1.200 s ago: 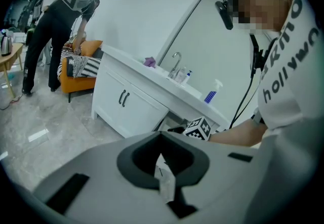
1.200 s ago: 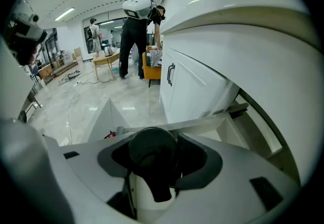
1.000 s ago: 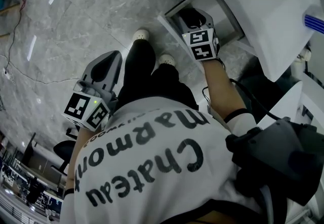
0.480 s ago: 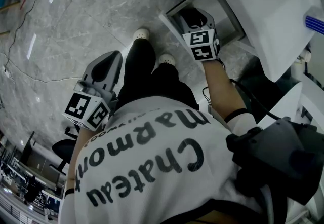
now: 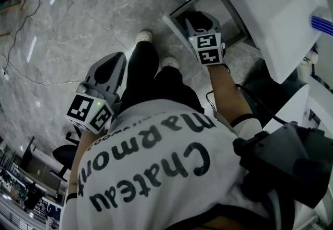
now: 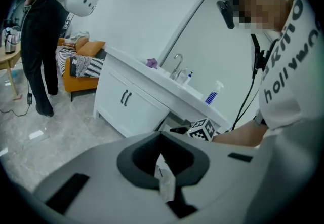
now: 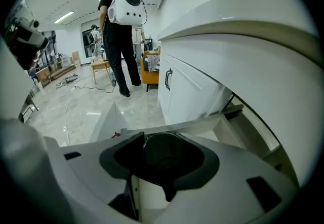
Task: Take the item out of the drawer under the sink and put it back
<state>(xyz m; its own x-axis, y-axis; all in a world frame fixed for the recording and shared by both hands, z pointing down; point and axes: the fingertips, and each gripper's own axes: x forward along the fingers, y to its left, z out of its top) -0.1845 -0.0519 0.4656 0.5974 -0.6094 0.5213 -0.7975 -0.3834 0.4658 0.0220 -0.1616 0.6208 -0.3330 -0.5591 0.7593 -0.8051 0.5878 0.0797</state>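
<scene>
The drawer (image 5: 230,14) under the white sink counter (image 5: 270,0) stands pulled out. My right gripper (image 5: 197,20) reaches into its near end, marker cube (image 5: 208,49) up. In the right gripper view a dark round item (image 7: 162,153) sits between the jaws of the right gripper (image 7: 160,168), which are closing; I see no pad pressing on it. The drawer's pale front rim (image 7: 195,125) runs just beyond. My left gripper (image 5: 106,71) hangs over the floor by the person's leg, and in its own view the left gripper (image 6: 165,180) looks shut and empty.
Grey marble floor (image 5: 78,21) spreads to the left, with a cable (image 5: 21,75) across it. White cabinet doors (image 7: 185,94) stand beside the drawer. A person with a white backpack (image 7: 125,7) stands farther down the room. A faucet (image 6: 177,66) and bottles are on the counter.
The right gripper has shifted slightly at the drawer and its marker cube has tilted a little. The left gripper has stayed where it was.
</scene>
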